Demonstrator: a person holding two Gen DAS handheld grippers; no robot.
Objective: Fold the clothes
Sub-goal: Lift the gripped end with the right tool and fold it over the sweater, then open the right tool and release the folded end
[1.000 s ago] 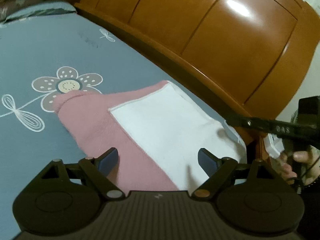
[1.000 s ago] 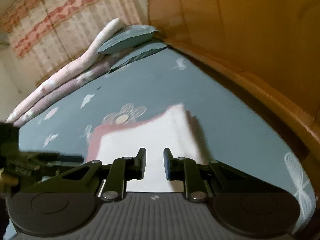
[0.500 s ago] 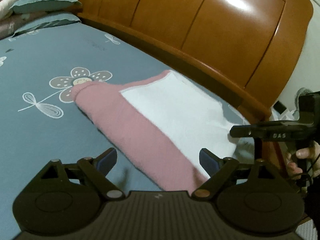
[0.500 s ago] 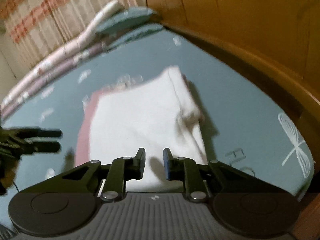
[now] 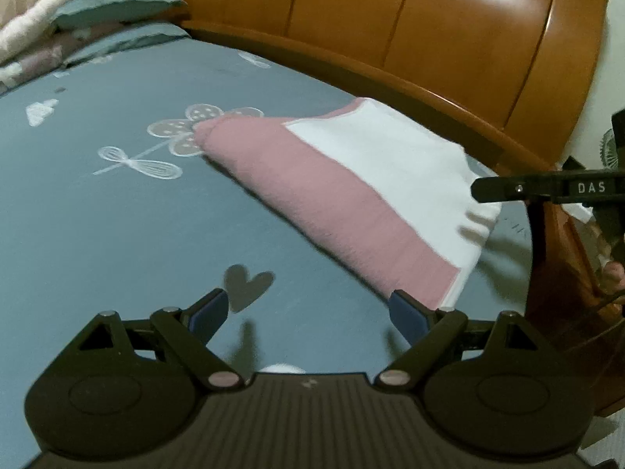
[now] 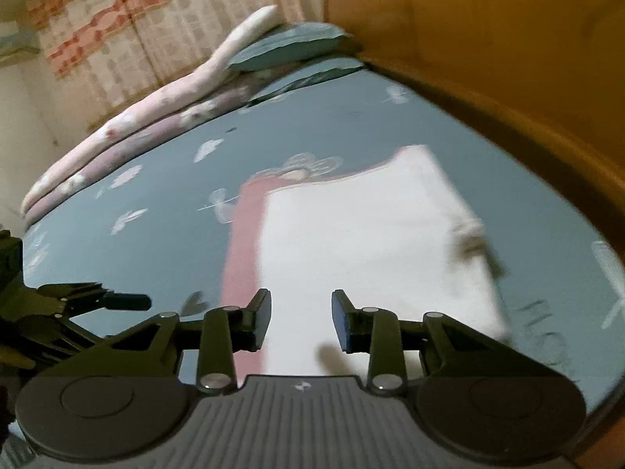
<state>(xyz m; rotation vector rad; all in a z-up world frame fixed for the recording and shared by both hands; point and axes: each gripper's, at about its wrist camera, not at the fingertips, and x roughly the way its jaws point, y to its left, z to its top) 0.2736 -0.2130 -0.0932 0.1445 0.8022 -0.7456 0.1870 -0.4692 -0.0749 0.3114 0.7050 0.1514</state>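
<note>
A: Left view: the garment (image 5: 351,199) lies folded, pink and white, on the bed (image 5: 117,234) near the headboard (image 5: 429,27). The left gripper (image 5: 308,312) hangs over bare sheet, jaws wide, empty

B: Right view: the right gripper (image 6: 300,312) has its jaws opening over the white panel, gripping nothing. Curtain (image 6: 136,31) and pillows (image 6: 273,47) behind. Folding looks nearly done

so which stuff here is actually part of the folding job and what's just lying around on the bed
Part of the job:
- pink and white garment, lying folded on the bed sheet
- left gripper, open and empty
- right gripper, jaws opening, nothing between them

Just lying about:
- pillows and rolled quilt at the far end
- wooden headboard
- curtain
</note>
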